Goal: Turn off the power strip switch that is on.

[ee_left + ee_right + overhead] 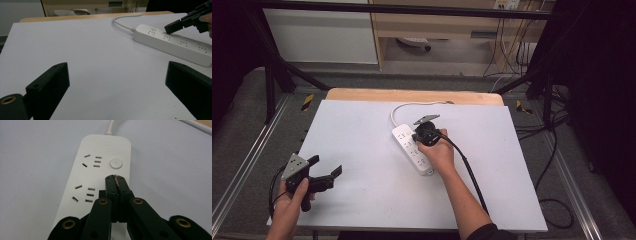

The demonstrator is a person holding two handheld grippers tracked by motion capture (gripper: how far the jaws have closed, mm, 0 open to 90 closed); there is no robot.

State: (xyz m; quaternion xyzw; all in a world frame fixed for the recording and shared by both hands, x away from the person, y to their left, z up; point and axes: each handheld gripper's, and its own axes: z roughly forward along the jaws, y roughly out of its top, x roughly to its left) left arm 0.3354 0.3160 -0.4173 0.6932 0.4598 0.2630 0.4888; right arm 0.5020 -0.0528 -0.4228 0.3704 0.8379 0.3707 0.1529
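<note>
A white power strip (412, 148) lies at an angle in the middle of the white table, its white cable (399, 108) curving off toward the far edge. Over its far end hovers my right gripper (418, 136), jaws shut with nothing between them. In the right gripper view the closed tips (116, 178) sit just short of the strip's round button (116, 164), above the strip (95, 177). My left gripper (326, 167) is held at the table's near left, jaws wide open and empty. In the left gripper view the strip (175, 43) and the right gripper (172, 27) show beyond my open jaws.
The white tabletop (362, 190) rests on a wooden board (412, 95) that shows at the far edge. A black cable (469, 172) trails from the right gripper along the forearm. Black frame posts and floor cables (557, 205) surround the table.
</note>
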